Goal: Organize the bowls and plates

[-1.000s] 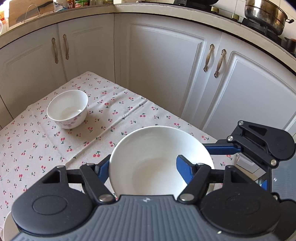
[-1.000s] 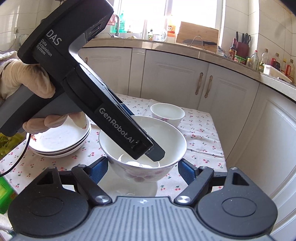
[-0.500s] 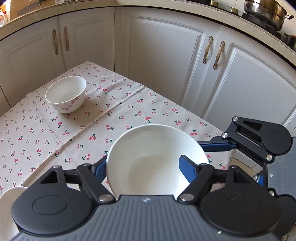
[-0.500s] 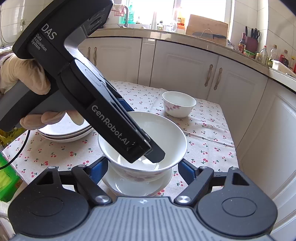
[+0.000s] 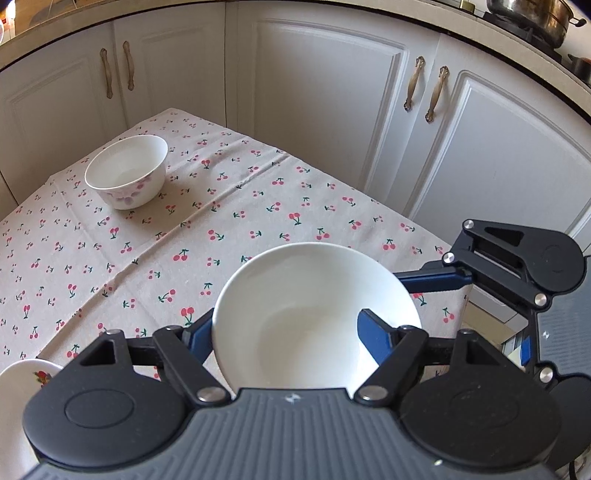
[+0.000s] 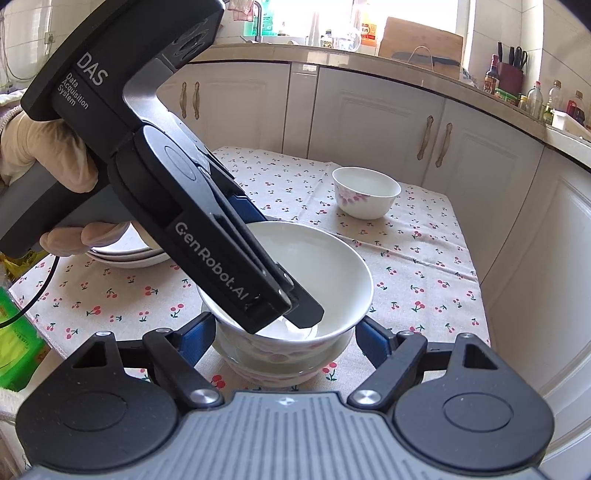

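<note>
Bowl [image 5: 295, 317] lowered — glossy, round, nested

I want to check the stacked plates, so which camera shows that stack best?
The right wrist view: the stacked plates sit on the cherry tablecloth behind the left gripper, with their layered rims visible, though partly hidden. The left wrist view catches only one plate edge at its bottom-left corner.

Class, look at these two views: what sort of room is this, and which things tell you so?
Most likely a home kitchen: cupboards under a worktop, a pot on the stove, and sauce bottles.
</note>
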Motion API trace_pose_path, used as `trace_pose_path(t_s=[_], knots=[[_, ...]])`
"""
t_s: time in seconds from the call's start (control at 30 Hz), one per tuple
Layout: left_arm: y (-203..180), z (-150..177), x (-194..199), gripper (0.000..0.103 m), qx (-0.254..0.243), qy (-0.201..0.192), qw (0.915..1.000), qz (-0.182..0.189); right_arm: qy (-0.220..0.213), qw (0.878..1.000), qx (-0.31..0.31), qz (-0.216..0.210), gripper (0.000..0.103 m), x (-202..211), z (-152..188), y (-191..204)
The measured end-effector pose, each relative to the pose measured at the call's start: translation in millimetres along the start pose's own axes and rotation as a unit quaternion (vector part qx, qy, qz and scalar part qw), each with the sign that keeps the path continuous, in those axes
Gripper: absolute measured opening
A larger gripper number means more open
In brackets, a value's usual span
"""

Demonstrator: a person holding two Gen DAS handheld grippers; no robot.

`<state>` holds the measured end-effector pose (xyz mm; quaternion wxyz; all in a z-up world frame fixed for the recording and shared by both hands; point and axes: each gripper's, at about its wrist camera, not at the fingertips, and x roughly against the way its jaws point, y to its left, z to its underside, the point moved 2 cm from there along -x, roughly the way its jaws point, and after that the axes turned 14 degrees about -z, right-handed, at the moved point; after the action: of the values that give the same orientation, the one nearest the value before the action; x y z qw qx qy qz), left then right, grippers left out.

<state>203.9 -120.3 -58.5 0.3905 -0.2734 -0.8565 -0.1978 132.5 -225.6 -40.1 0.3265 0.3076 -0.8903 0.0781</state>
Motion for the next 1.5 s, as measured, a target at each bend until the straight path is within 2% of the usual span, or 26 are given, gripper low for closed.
trace_pose_path(t_s=[0.83, 0.97, 1.5], knots=[[2.5, 0.8, -5.9, 0.080, 0.002, 0.005, 1.0000, 0.005, 0.011, 1.000, -0.014, -0.017, 0.087, -7.8, 2.9, -7.3], [5.2, 1.8, -5.0, 0.080, 0.001, 0.005, 1.0000, 0.004, -0.001, 1.000, -0.004, -0.009, 0.098, -3.6, 2.3, -5.7], [34.6, 11.0, 12.6, 0.080, 0.033, -0.010, 0.9992, -0.019, -0.042, 0.999, -0.011, 0.008, 0.102, 18.7, -10.4, -9.6]])
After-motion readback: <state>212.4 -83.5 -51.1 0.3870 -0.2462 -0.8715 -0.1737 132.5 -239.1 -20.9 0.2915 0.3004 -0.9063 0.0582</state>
